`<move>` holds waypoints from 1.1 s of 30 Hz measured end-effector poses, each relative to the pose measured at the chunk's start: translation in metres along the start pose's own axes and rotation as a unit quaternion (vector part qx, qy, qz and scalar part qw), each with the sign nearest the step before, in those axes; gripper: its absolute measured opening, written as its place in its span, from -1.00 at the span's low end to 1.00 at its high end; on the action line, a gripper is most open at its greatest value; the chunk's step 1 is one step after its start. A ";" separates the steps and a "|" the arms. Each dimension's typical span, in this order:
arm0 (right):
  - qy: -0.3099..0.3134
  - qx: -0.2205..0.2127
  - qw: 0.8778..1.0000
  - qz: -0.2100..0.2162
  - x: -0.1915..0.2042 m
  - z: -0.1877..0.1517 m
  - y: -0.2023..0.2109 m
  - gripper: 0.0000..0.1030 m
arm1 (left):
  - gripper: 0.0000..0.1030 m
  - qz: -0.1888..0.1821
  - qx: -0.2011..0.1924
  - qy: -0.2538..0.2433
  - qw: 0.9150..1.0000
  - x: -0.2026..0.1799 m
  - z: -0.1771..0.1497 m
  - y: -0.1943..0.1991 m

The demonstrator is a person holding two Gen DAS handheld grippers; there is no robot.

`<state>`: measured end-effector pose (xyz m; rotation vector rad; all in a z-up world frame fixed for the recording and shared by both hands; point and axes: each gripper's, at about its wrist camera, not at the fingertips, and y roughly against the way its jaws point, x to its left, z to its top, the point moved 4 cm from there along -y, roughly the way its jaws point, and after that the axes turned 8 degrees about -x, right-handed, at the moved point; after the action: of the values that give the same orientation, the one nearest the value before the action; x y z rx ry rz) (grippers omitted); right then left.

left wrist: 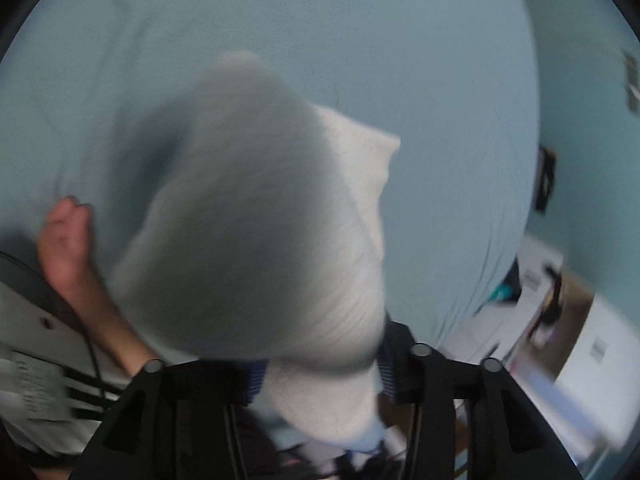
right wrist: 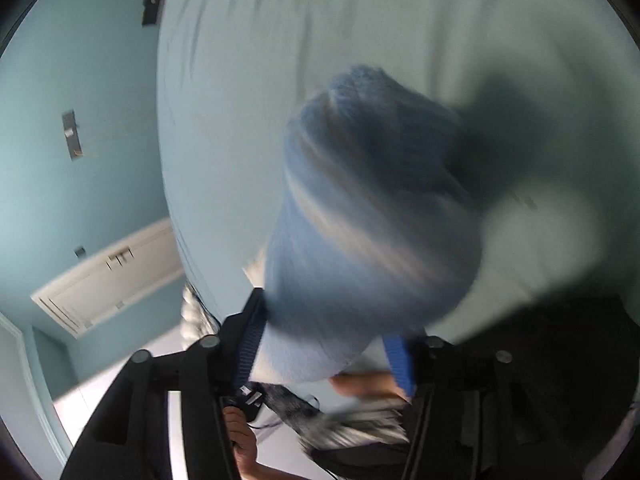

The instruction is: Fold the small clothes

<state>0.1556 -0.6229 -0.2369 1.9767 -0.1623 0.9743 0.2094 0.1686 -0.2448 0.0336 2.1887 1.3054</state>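
Left wrist view: white garment [left wrist: 256, 216] hangs from the left gripper [left wrist: 320, 376], pinched between its jaws, long axis running forward and away over the pale blue bed [left wrist: 400, 40]. Right wrist view: blue knit garment [right wrist: 368, 216] likewise clamped in the right gripper [right wrist: 324, 356], dangling forward above the sheet. Each piece lies nearest its own claw. Heavy motion blur; hems, shapes and garment type unreadable, lower ends hidden behind the jaws.
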 end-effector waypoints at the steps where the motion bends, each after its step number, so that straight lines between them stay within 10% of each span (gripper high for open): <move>1: 0.005 -0.009 1.000 0.006 0.007 0.009 -0.002 0.15 | 0.00 -0.011 -0.015 0.010 1.000 -0.015 0.010 -0.009; 3: 0.024 -0.048 0.998 0.017 0.021 0.036 -0.009 0.39 | 0.17 -0.076 -0.044 -0.030 0.996 -0.051 0.025 -0.023; 6: 0.115 -0.115 0.987 -0.007 0.035 0.071 -0.026 0.56 | 0.48 -0.158 -0.095 -0.175 0.967 -0.102 0.036 -0.022; 9: 0.153 -0.168 0.973 -0.045 0.018 0.072 -0.015 0.56 | 0.52 -0.073 -0.117 -0.235 0.962 -0.091 0.025 -0.012; 12: 0.198 -0.178 0.963 -0.047 -0.002 0.067 -0.005 0.56 | 0.52 -0.022 -0.136 -0.319 0.938 -0.070 0.027 0.004; 16: 0.199 -0.168 0.965 -0.042 -0.027 0.058 -0.015 0.56 | 0.52 0.133 -0.265 -0.424 0.856 -0.053 0.035 0.026; 19: 0.193 -0.145 0.970 -0.021 -0.037 0.049 -0.036 0.56 | 0.53 0.134 -0.201 -0.522 0.818 -0.062 0.015 0.005; 23: 0.245 -0.166 0.951 -0.086 -0.031 0.053 -0.052 0.14 | 0.53 0.120 -0.147 -0.556 0.810 -0.060 -0.003 -0.028; 26: 0.253 -0.202 0.942 -0.086 -0.032 0.050 -0.048 -0.26 | 0.53 0.158 -0.163 -0.579 0.783 -0.060 -0.003 -0.045; 27: 0.257 -0.211 0.940 -0.084 -0.036 0.050 -0.046 -0.33 | 0.51 0.159 -0.171 -0.574 0.785 -0.060 0.002 -0.049; 29: 0.257 -0.218 0.939 -0.072 -0.042 0.051 -0.041 -0.47 | -0.27 0.100 -0.147 -0.546 0.819 -0.061 0.008 -0.053; 33: 0.267 -0.248 0.930 -0.050 -0.041 0.046 -0.019 -0.57 | -0.47 0.011 -0.131 -0.449 0.884 -0.063 0.016 -0.038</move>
<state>0.1624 -0.6571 -0.2911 1.2028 0.0034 1.2280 0.2797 0.1427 -0.2519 0.4641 1.2191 1.2357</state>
